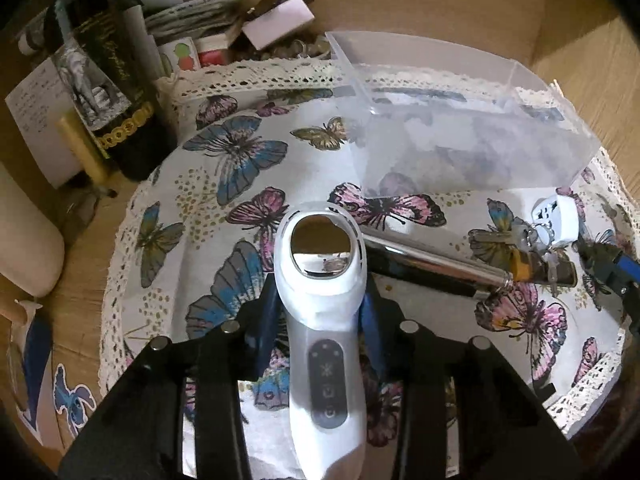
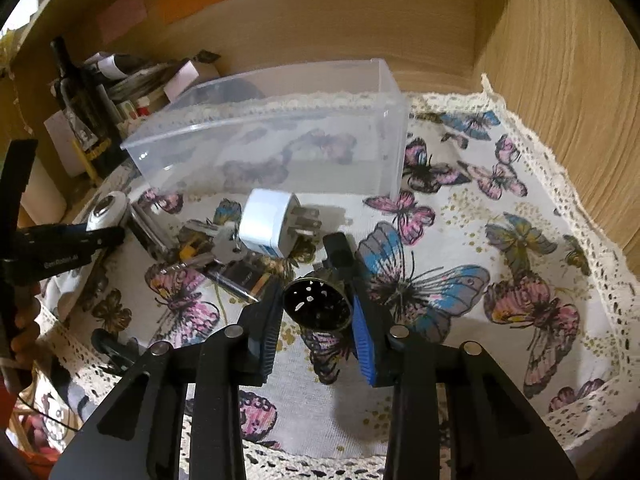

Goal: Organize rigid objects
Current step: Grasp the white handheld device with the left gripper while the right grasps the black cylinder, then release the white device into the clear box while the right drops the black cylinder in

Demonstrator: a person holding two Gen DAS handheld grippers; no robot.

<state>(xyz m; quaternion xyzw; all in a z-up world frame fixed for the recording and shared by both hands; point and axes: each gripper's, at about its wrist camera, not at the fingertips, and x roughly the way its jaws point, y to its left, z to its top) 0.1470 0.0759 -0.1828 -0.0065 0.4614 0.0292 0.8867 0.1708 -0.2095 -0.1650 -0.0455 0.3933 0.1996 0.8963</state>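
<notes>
My left gripper (image 1: 320, 312) is shut on a white handheld device (image 1: 325, 320) with a round mirrored head and a dark button panel, held above the butterfly cloth (image 1: 224, 216). My right gripper (image 2: 316, 312) is shut on a small dark perforated metal cup (image 2: 318, 304), just above the cloth. A clear plastic box (image 2: 272, 136) stands behind; it also shows in the left wrist view (image 1: 460, 120). On the cloth in front of it lie a white plug adapter (image 2: 266, 224), keys (image 2: 216, 248) and a chrome tube (image 1: 432, 258).
A dark wine bottle (image 1: 108, 92), papers and small boxes (image 1: 224, 32) crowd the back left. Wooden walls (image 2: 560, 80) close the back and right. The left gripper shows in the right wrist view (image 2: 68, 244) at the left.
</notes>
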